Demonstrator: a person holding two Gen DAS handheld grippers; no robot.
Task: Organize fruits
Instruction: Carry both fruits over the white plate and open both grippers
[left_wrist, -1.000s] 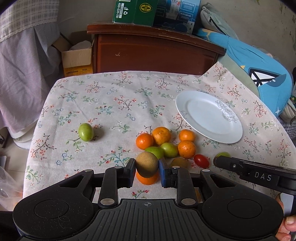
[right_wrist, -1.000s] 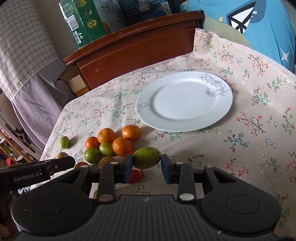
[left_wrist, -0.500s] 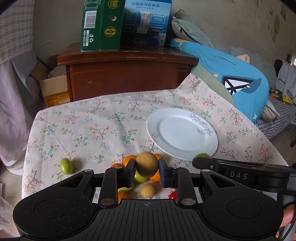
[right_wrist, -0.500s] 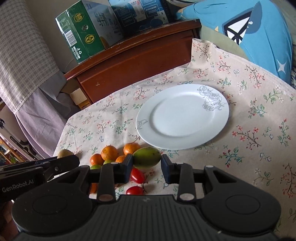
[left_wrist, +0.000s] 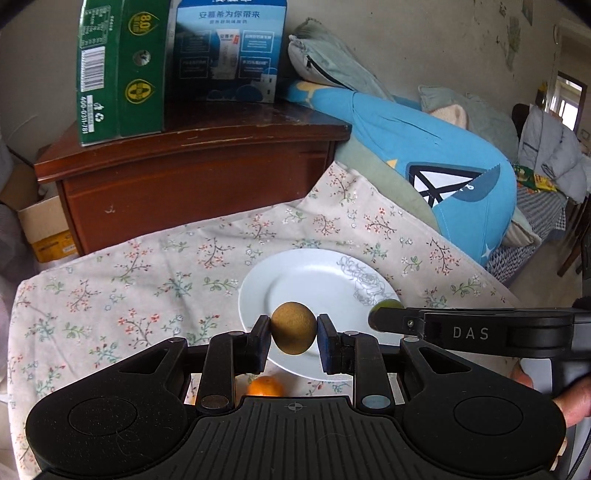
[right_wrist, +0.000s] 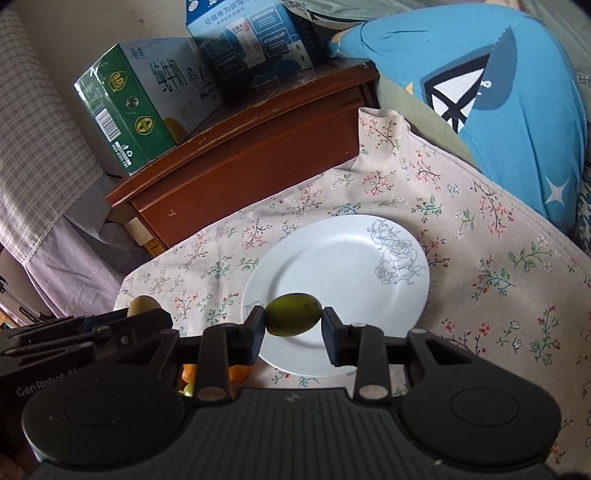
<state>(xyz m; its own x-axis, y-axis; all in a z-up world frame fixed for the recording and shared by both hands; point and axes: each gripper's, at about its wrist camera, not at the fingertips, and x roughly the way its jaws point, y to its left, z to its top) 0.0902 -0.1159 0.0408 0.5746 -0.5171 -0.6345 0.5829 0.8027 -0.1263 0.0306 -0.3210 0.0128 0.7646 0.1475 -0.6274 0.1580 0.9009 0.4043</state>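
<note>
Covering the whole work surface was a beige cotton tablecloth printed with small red and green flower sprigs (left_wrist: 155, 280), spread over a table that stood against a dark reddish-brown wooden cabinet (left_wrist: 192, 177). On that cabinet sat a green cardboard carton (left_wrist: 118, 70) and, touching it on its right, a blue cardboard carton (left_wrist: 229, 48); to the right of the cabinet lay a large bright blue plush cushion with a white triangle patch (left_wrist: 436, 177). On the cloth rested a round white ceramic plate with a grey rose outline on its rim (right_wrist: 343, 273), bare of fruit. Above its near edge, in the left wrist view, the left gripper (left_wrist: 294, 334) was pinched on a round, dull brownish-yellow fruit (left_wrist: 294, 328), both pads pressing its sides and holding it off the table. Just to its right, the right gripper (right_wrist: 293, 320) was clamped on an oval olive-green fruit with dark speckles (right_wrist: 293, 314), gripped end to end and likewise held up over the plate's near part. A small orange citrus fruit (left_wrist: 265, 386) showed on the cloth just in front of the plate, partly hidden behind the left gripper's body.
</note>
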